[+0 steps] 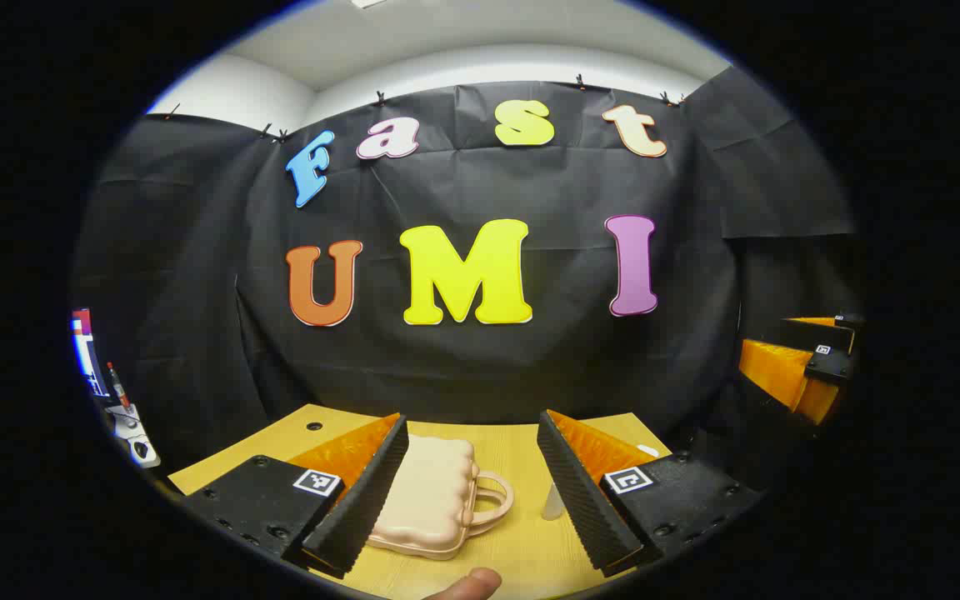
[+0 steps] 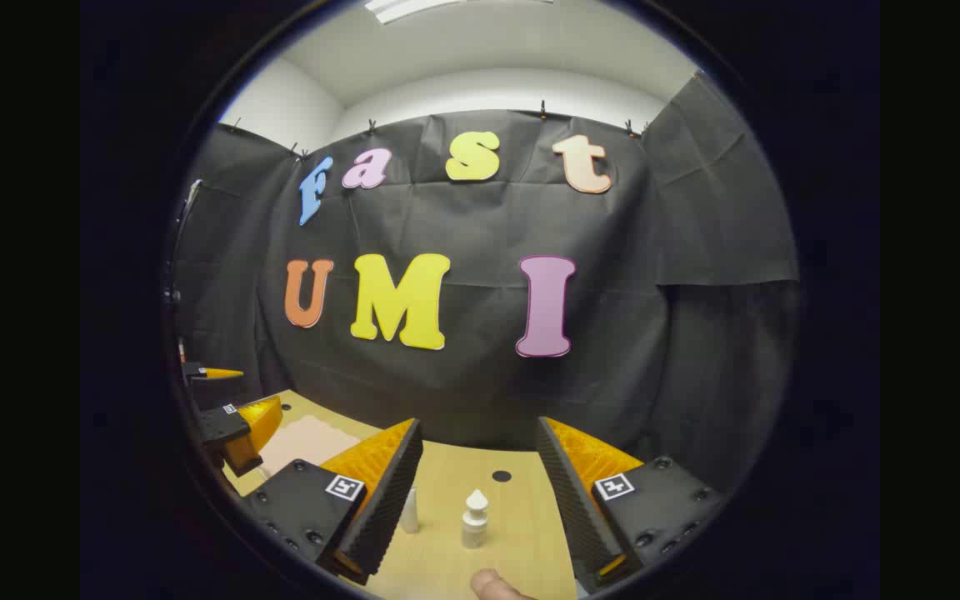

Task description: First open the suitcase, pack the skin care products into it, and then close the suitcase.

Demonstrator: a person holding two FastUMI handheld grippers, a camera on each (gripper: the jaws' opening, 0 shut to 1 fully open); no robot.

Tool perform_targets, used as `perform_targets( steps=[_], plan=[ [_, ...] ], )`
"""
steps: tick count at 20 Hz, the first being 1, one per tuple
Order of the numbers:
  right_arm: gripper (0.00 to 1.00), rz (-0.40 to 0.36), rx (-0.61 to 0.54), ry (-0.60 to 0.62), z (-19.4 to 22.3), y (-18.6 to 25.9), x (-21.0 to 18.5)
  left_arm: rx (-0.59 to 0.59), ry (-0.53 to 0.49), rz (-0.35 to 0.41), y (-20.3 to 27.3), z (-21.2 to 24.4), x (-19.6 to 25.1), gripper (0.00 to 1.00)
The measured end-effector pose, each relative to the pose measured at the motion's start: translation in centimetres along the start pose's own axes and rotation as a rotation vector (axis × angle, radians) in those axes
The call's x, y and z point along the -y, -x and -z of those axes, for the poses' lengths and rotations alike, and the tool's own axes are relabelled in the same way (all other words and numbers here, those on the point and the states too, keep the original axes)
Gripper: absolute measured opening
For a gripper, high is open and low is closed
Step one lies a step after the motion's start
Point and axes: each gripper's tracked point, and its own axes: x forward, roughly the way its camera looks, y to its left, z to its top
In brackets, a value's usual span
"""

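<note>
Task at its start, judging from the layout: the suitcase [image 1: 430, 500], a small pale pink case with a loop handle, lies flat and closed on the wooden table [image 1: 522, 550], lid down, nothing packed. In the left gripper view the left gripper [image 1: 472, 500] hangs above the table with its fingers spread wide and nothing between them; the case sits just ahead, partly behind the left-hand finger, its handle pointing into the gap. No contact with the case that I can see. A pale cone-shaped item [image 1: 553, 502] stands on the table beside the case, near the other finger; probably one of the products. In the right gripper view the right gripper [image 2: 480, 500] is likewise spread and empty, held over the table. Two skin care items stand upright ahead of it: a small white bottle [image 2: 474, 518] with a pointed cap in the gap, and a slim white tube [image 2: 409, 510] just beside the left-hand finger. The case shows far left in this view, well apart from the bottles. Remaining: open case, load products, close.
</note>
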Motion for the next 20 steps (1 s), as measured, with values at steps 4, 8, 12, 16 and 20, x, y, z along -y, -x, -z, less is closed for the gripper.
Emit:
perform_targets(
  steps=[4,8,12,16,20],
  plan=[
    [0.81,0.012,-0.010,-0.004,0.2,0.3,-0.1,-0.003,-0.002,0.015,0.0,0.1,0.0,0.99],
    [0.82,0.030,-0.017,0.000,0.4,0.7,-0.1,-0.001,-0.007,0.037,0.1,0.2,0.0,0.99],
    [0.81,0.082,-0.023,0.004,0.7,0.9,0.5,-0.013,-0.011,0.053,0.0,0.7,-0.2,0.99],
    [0.81,0.094,-0.015,0.019,0.6,1.0,0.2,-0.017,-0.013,0.064,-0.3,1.0,-0.5,0.99],
    [0.82,0.094,-0.041,0.016,1.1,1.0,-0.9,-0.021,-0.024,0.083,-0.7,1.7,-0.9,0.99]
  ],
)
